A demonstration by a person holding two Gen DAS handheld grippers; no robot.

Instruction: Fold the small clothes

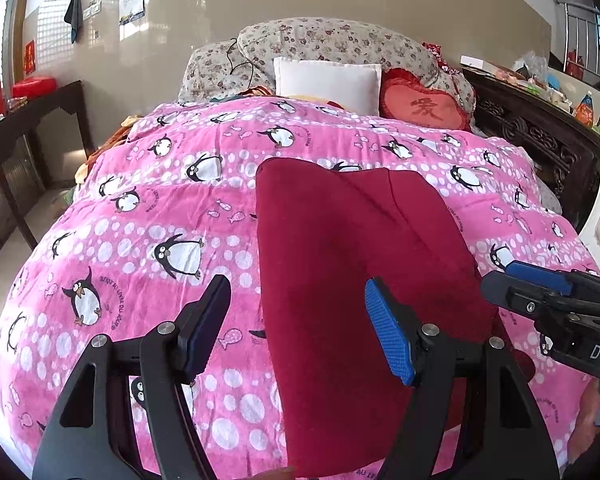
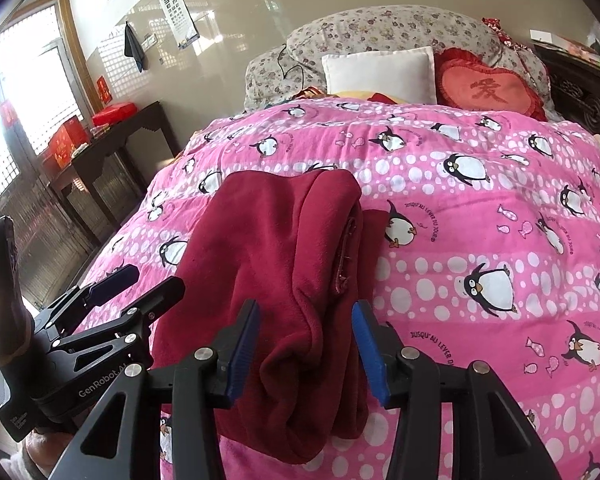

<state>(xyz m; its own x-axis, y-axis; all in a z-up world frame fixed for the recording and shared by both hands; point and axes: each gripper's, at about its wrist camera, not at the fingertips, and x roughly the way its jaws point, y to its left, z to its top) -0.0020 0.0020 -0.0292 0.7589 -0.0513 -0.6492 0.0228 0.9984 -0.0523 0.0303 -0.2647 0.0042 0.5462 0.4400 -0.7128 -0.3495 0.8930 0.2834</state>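
Left wrist view: left gripper (image 1: 296, 320) spread wide, holding nothing, over the red garment's (image 1: 360, 260) left edge on the pink blanket (image 1: 140, 220). Right wrist view: right gripper (image 2: 306, 344) released, straddling the bulky right fold; smooth it flat before folding. White pillow (image 2: 380, 74) well clear.

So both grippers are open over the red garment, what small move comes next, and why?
Probably lower the right gripper and close on the dark red fleece garment. Its rolled near edge already sits between the open jaws; the left gripper is open too, holding nothing.
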